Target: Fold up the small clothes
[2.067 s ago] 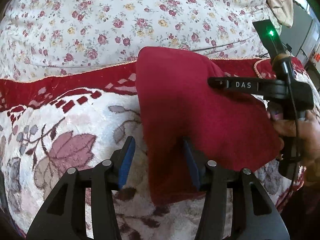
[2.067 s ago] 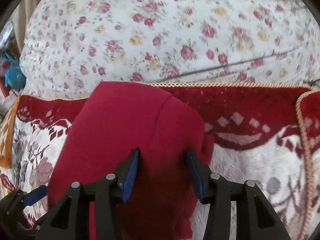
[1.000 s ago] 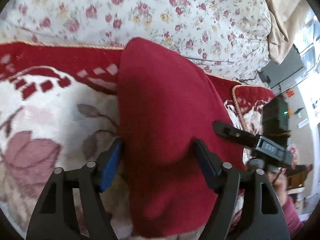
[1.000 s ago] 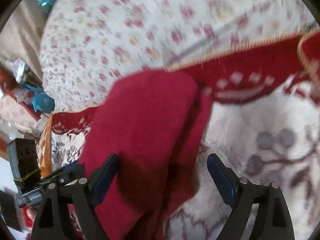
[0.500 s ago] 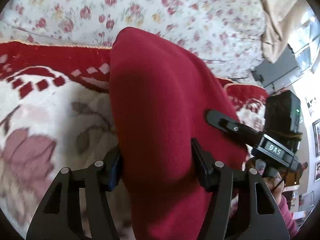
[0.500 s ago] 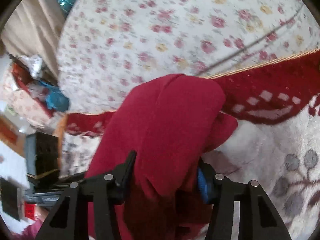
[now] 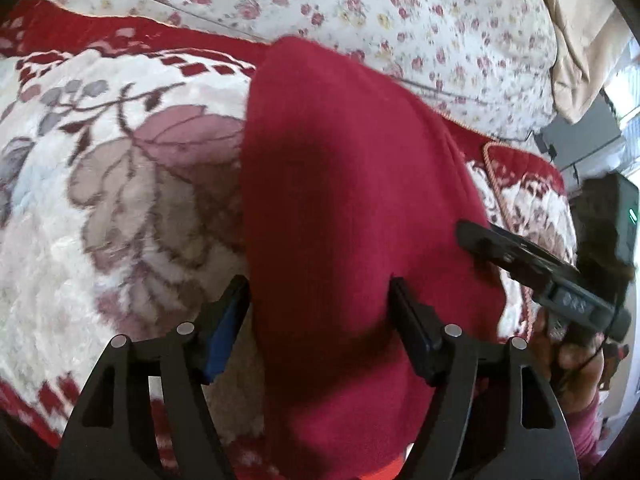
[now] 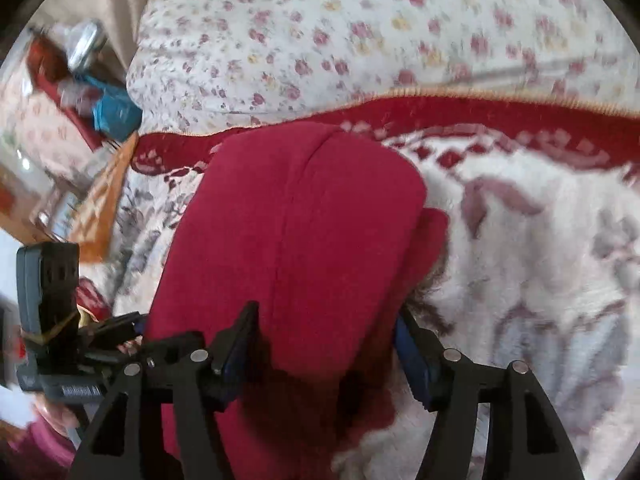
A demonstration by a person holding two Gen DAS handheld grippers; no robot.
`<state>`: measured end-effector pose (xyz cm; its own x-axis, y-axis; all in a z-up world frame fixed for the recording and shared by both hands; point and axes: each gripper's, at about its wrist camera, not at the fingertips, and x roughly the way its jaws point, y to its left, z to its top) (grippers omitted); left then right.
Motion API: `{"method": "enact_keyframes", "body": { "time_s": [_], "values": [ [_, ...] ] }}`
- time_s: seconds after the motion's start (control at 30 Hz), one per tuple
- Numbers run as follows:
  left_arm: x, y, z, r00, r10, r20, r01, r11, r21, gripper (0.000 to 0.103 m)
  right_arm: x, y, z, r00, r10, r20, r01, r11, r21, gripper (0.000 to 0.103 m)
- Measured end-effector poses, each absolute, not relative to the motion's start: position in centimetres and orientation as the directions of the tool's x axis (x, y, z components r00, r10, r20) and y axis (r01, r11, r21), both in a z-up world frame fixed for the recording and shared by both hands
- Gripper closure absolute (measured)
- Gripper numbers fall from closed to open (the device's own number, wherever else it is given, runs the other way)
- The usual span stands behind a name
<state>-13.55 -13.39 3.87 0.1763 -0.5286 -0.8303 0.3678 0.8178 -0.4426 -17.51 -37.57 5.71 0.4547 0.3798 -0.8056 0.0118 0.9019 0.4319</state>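
A dark red knit garment (image 7: 340, 200) hangs doubled over between both grippers, above a plush white and red floral blanket (image 7: 100, 200). My left gripper (image 7: 320, 308) has its jaws on either side of the garment's near edge and grips it. My right gripper (image 8: 326, 336) likewise holds the other near edge of the garment (image 8: 296, 232), which shows a centre seam. The right gripper also shows at the right of the left wrist view (image 7: 520, 256). The garment's far end rests near the blanket's red border.
A floral bedsheet (image 7: 360, 0) lies beyond the blanket. A beige cloth (image 7: 580, 40) hangs at the upper right. Clutter, a blue item (image 8: 114, 112) and an orange cushion (image 8: 100, 200) sit at the left in the right wrist view.
Both grippers closed from wide open onto the garment's near edge. They have since swung sideways with it; the garment now lies longer and flatter over the blanket.
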Motion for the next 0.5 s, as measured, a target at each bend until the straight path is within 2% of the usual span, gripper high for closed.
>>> {"method": "enact_keyframes", "body": {
  "time_s": [0.13,0.27,0.4,0.5],
  "values": [
    [-14.5,-12.6,6.0,0.289,-0.466,-0.836,0.401,0.852,-0.336,0.031,-20.6,-36.9,10.0,0.549,0.29,-0.784,-0.019,0.942,0.335,0.041],
    [-15.5,-12.6,6.5,0.362,-0.409,-0.838,0.42,0.874,-0.245,0.031,-22.6,-34.7,12.0,0.573,0.349,-0.742,-0.106,0.929,0.355,0.041],
    [-16.2,-13.0,6.5,0.413,-0.381,-0.827,0.418,0.886,-0.199,0.031,-23.3,-31.4,11.1,0.551,0.343,-0.761,-0.187,0.939,0.288,0.041],
    [-16.8,-12.9,6.9,0.454,-0.356,-0.817,0.413,0.896,-0.161,0.031,-23.3,-30.5,8.5,0.506,0.259,-0.822,-0.185,0.964,0.19,0.041]
  ]
}}
